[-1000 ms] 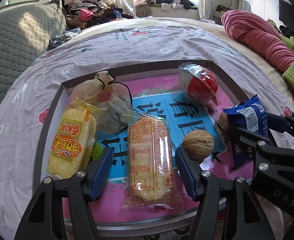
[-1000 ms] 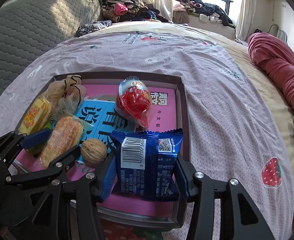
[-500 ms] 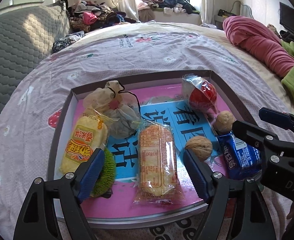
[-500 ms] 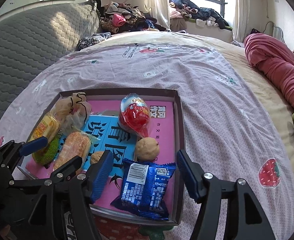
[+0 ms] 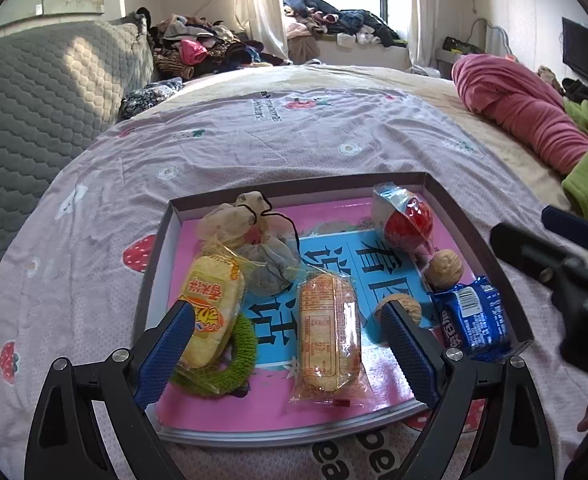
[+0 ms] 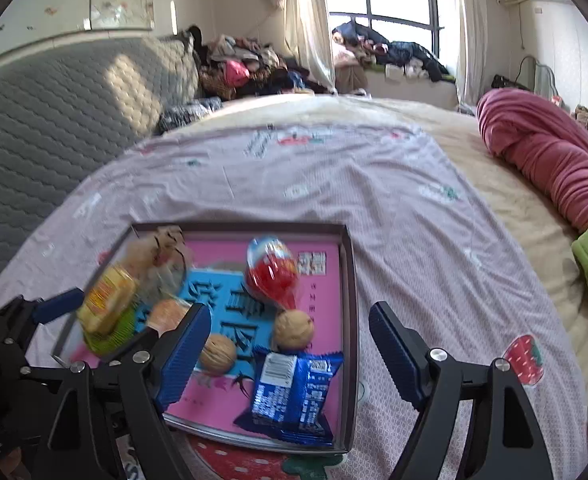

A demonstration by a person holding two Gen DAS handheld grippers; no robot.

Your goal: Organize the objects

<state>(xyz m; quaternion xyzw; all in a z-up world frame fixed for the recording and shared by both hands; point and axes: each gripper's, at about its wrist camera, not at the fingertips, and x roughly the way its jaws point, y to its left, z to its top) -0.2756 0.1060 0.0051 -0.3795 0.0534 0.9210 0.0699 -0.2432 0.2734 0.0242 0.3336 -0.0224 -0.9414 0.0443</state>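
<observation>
A shallow grey-walled tray (image 5: 473, 224) with a pink and blue printed floor lies on the bed (image 5: 294, 136), at its near edge, and holds all the snacks.

In the left wrist view, a clear-wrapped cracker packet (image 5: 327, 334) lies in the near middle of the tray, its long axis running near to far. Left of it a yellow cracker packet (image 5: 210, 312) lies the same way, tilted a little, with its near end resting on a green knitted ring (image 5: 230, 372). Behind these, at the far left, sits a drawstring pouch (image 5: 250, 240) with a black cord. At the far right a red and white wrapped candy egg (image 5: 403, 220) lies with its narrow twisted end pointing near. Two walnuts follow: the far walnut (image 5: 445, 268) just near the egg, the near walnut (image 5: 397, 308) beside the clear packet. In the near right corner a blue cookie packet (image 5: 473, 320) lies flat, its long axis near to far, one side against the right wall.

The left gripper (image 5: 288, 354) hangs over the near edge of the tray, its jaws opening wide with nothing pressed between them. The right gripper (image 6: 288, 354) hangs over the near right corner, above the blue packet, its jaws also opening and gripping nothing.

A pink bundle of cloth (image 5: 521, 112) lies far right on the bed.
</observation>
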